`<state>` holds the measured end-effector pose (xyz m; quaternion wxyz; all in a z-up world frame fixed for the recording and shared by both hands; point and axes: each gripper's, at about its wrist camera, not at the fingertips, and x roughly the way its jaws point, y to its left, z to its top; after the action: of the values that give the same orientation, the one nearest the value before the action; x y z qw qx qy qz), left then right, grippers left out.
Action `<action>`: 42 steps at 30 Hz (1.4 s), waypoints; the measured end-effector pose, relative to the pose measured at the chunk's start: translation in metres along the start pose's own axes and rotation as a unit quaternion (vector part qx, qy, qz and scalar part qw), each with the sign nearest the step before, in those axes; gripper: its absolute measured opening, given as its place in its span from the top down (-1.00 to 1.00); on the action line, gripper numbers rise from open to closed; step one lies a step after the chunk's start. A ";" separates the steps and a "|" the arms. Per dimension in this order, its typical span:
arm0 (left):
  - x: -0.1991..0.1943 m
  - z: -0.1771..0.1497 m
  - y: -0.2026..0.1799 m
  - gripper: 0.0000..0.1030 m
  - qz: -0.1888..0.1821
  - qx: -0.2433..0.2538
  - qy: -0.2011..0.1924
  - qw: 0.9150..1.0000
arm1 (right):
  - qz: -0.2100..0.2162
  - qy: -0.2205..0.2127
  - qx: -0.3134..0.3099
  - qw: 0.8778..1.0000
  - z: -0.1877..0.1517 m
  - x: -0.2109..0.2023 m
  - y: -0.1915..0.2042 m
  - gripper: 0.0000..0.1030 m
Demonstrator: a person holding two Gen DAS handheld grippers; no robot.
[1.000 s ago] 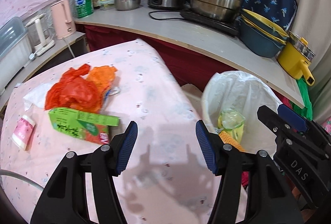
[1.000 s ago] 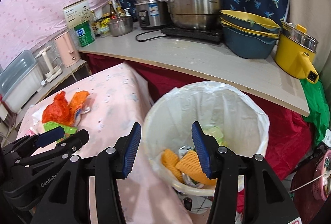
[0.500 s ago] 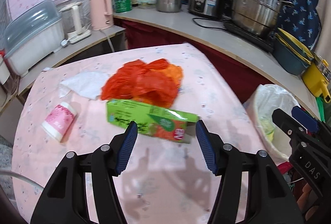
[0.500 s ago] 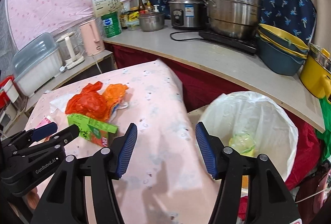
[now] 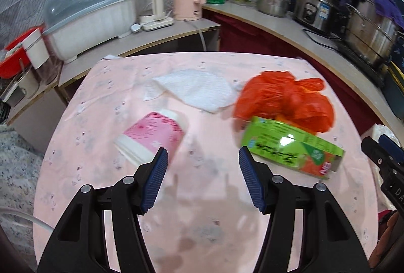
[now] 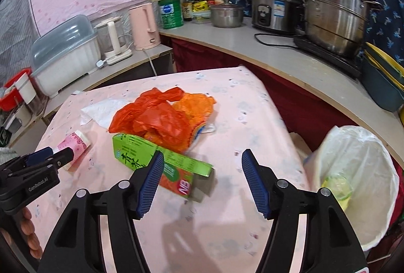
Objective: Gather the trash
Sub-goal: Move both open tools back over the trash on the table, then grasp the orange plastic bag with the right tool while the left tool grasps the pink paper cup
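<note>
On the pink tablecloth point(image 5: 202, 210) lie a pink and white bottle point(image 5: 151, 139) on its side, a white paper napkin point(image 5: 197, 90), a crumpled orange plastic bag point(image 5: 285, 101) and a green and orange carton point(image 5: 290, 146). My left gripper point(image 5: 202, 172) is open and empty, above the cloth between the bottle and the carton. My right gripper point(image 6: 200, 174) is open and empty, just right of the carton point(image 6: 161, 164), with the orange bag point(image 6: 159, 119) beyond. The white-lined trash bin point(image 6: 358, 179) stands at the table's right edge and holds some trash.
A curved counter point(image 6: 290, 61) behind the table carries steel pots point(image 6: 335, 20), a rice cooker point(image 6: 275, 8), a pink kettle point(image 6: 145, 25) and a covered dish rack point(image 6: 65, 51). The left gripper's body point(image 6: 30, 172) shows at lower left in the right wrist view.
Both grippers have swung left, away from the bin and over the table. The left one now faces the bottle and carton; the right one now faces the carton. Both stayed open.
</note>
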<state>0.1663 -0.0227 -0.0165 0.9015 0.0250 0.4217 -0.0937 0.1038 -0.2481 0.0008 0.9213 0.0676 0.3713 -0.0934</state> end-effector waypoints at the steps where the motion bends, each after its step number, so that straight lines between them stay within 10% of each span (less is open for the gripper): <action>1: 0.004 0.000 0.006 -0.08 0.006 -0.003 0.003 1.000 | 0.001 0.002 -0.002 1.000 0.002 0.005 0.004 -0.21; 16: 0.054 -0.015 0.050 -0.23 0.010 -0.039 0.055 0.998 | 0.012 0.026 -0.018 0.999 0.021 0.069 0.034 -0.22; 20: 0.057 -0.011 0.046 0.16 0.001 -0.036 0.058 0.998 | 0.019 0.027 -0.028 0.999 0.023 0.073 0.041 -0.02; 24: 0.056 -0.008 0.041 0.76 -0.010 -0.033 0.060 0.998 | 0.027 0.033 -0.024 0.999 0.023 0.074 0.040 0.65; 42: -0.020 0.005 -0.054 0.95 -0.076 0.037 -0.008 0.996 | 0.009 -0.042 0.026 0.999 0.028 -0.013 -0.020 0.89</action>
<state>0.1475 -0.0732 0.0037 0.8937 0.0249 0.4112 -0.1777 0.1086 -0.2715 0.0290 0.9349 0.0906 0.3291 -0.0974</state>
